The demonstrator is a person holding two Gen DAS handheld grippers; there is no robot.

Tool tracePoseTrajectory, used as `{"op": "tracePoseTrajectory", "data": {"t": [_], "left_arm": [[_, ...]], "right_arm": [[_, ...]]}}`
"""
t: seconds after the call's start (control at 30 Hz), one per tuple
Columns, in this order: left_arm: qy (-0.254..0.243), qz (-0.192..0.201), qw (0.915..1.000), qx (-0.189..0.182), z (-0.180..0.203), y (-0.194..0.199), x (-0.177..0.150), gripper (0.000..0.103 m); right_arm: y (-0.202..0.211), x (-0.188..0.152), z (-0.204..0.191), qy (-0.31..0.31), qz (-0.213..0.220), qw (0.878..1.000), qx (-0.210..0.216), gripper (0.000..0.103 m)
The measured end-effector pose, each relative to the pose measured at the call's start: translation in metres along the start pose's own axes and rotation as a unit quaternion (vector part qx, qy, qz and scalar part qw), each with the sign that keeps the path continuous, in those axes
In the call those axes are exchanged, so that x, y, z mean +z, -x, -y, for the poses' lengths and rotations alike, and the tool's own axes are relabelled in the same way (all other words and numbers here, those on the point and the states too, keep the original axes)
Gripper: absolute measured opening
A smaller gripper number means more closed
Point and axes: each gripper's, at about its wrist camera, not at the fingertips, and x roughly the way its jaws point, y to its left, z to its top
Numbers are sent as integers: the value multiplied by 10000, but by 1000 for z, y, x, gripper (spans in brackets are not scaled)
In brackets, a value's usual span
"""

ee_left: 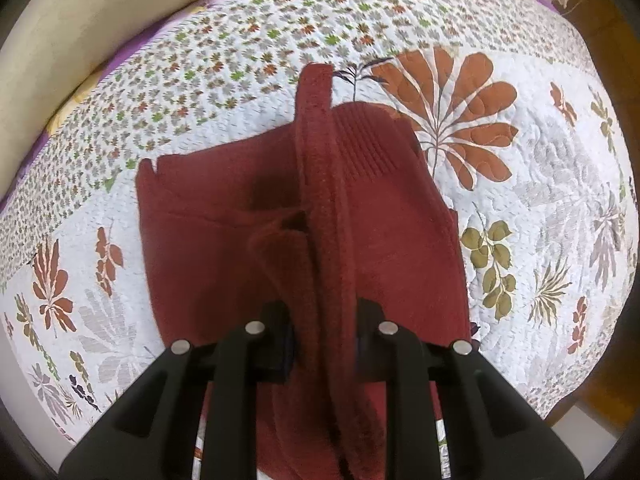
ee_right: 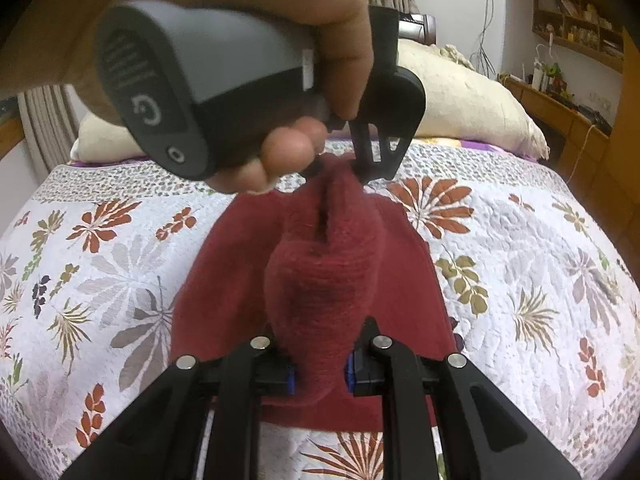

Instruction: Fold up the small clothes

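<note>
Maroon garment (ee_left: 224, 216) lies spread on the floral quilt (ee_left: 540, 184) of the bed, its middle fold lifted. Left claw (ee_left: 325, 340) is clamped on one end of that raised ridge, while right claw (ee_right: 320, 364) pinches the opposite end.

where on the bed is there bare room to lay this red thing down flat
Bare quilt lies on both sides of the red garment, and between it and the pillows. The middle is crowded: both claws, left and right, grip the garment there.
</note>
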Motion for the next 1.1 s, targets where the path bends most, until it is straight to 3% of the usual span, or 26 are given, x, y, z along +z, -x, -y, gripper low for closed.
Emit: {"op": "tracePoseTrajectory", "data": {"t": [0.57, 0.97, 1.1], "left_arm": [[-33, -95, 9999, 6, 11, -25, -4, 21], [-88, -90, 9995, 288, 21, -29, -1, 23], [-144, -53, 9993, 351, 29, -31, 1, 25]], "right_arm": [[-10, -27, 25, -209, 28, 9996, 204, 17], [-14, -36, 37, -398, -44, 9986, 340, 17], [-18, -40, 48, -714, -119, 9958, 567, 17]]}}
